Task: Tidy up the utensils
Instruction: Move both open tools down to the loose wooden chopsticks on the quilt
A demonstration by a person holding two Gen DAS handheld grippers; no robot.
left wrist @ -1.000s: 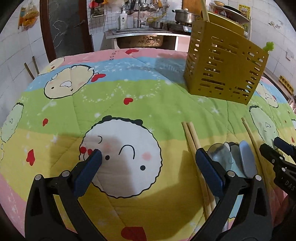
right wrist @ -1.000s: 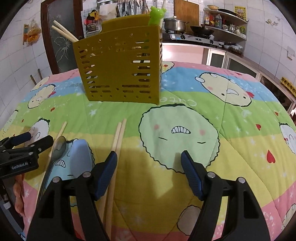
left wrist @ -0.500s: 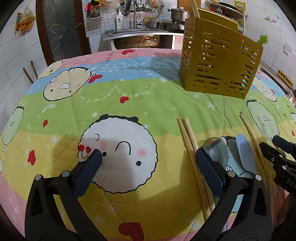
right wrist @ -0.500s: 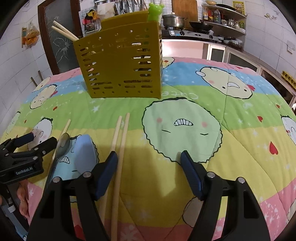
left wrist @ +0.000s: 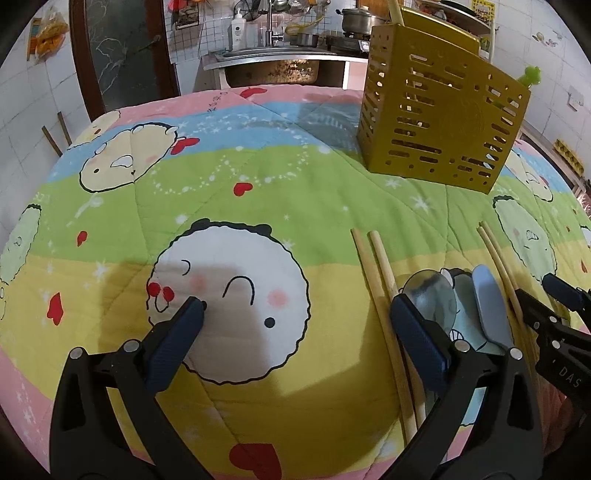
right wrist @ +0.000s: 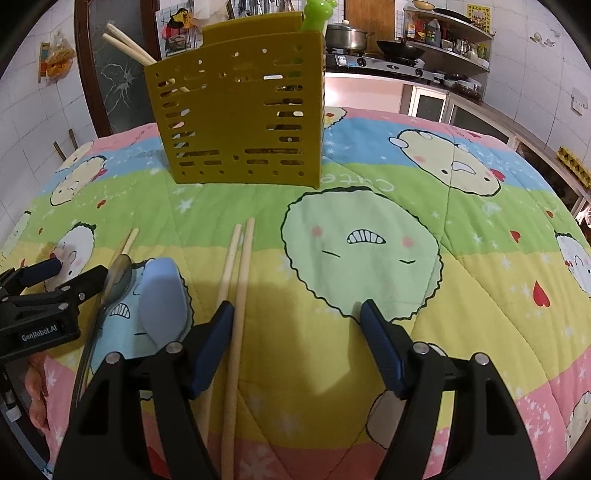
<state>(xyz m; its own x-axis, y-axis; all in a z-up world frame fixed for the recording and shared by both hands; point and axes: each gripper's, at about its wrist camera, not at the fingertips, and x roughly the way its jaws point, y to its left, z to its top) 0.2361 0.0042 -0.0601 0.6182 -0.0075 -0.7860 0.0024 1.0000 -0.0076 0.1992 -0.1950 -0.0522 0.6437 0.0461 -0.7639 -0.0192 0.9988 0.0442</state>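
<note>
A yellow slotted utensil holder (left wrist: 439,118) (right wrist: 240,110) stands on the quilt, with two chopsticks (right wrist: 129,44) and a green-topped utensil (right wrist: 317,14) sticking out of it. Loose on the quilt lie a pair of wooden chopsticks (left wrist: 380,288), a metal spoon (left wrist: 428,295) (right wrist: 116,280), a light blue spoon (left wrist: 487,302) (right wrist: 162,299) and a second chopstick pair (left wrist: 498,258) (right wrist: 236,280). My left gripper (left wrist: 297,310) (right wrist: 55,280) is open and empty over the white cartoon face. My right gripper (right wrist: 297,314) (left wrist: 554,306) is open, its left finger over the second pair.
A colourful cartoon quilt (left wrist: 258,192) covers the table. Behind it are a sink counter (left wrist: 273,62), a stove with pots (right wrist: 373,48) and tiled walls. A dark door frame (left wrist: 85,66) stands at the back left.
</note>
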